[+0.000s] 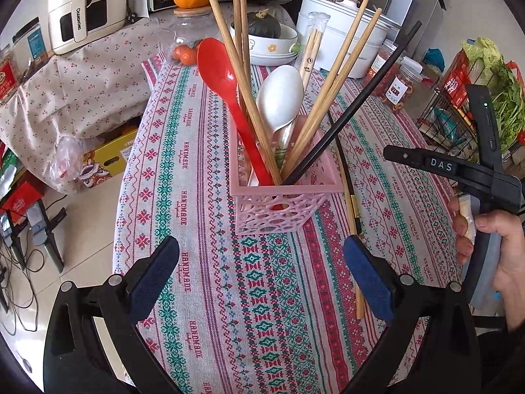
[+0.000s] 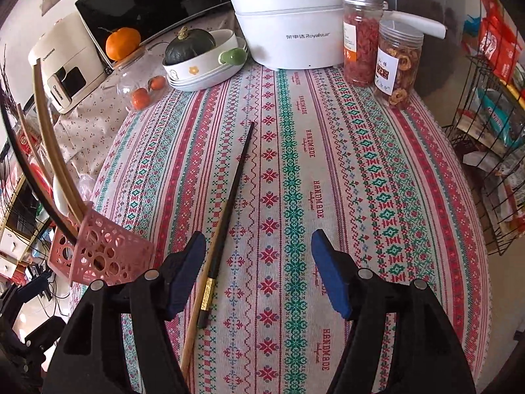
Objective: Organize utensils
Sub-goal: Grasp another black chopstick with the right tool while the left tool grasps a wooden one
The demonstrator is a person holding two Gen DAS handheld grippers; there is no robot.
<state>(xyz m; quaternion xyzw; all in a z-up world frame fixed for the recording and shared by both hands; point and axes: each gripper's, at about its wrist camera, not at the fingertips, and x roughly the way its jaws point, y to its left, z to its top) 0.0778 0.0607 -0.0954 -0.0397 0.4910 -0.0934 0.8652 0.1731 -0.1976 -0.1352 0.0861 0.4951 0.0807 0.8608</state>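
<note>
A pink perforated utensil holder (image 1: 282, 207) stands on the patterned tablecloth. It holds a red spoon (image 1: 220, 75), a white spoon (image 1: 280, 98), several wooden chopsticks (image 1: 341, 75) and a black chopstick (image 1: 361, 95). The holder also shows at the left edge of the right wrist view (image 2: 101, 252). A black chopstick (image 2: 234, 190) and a wooden chopstick (image 2: 203, 295) lie crossed on the cloth to the right of the holder. My left gripper (image 1: 262, 272) is open and empty, just in front of the holder. My right gripper (image 2: 257, 269) is open and empty, low over the loose chopsticks' near ends.
A white Royalstar pot (image 2: 295, 29), two jars of dried fruit (image 2: 397, 65), stacked dishes with a dark squash (image 2: 193, 49), and a glass jar with oranges (image 2: 144, 88) stand at the table's far end. A wire rack (image 2: 492, 151) stands to the right. The table's left edge drops to the floor.
</note>
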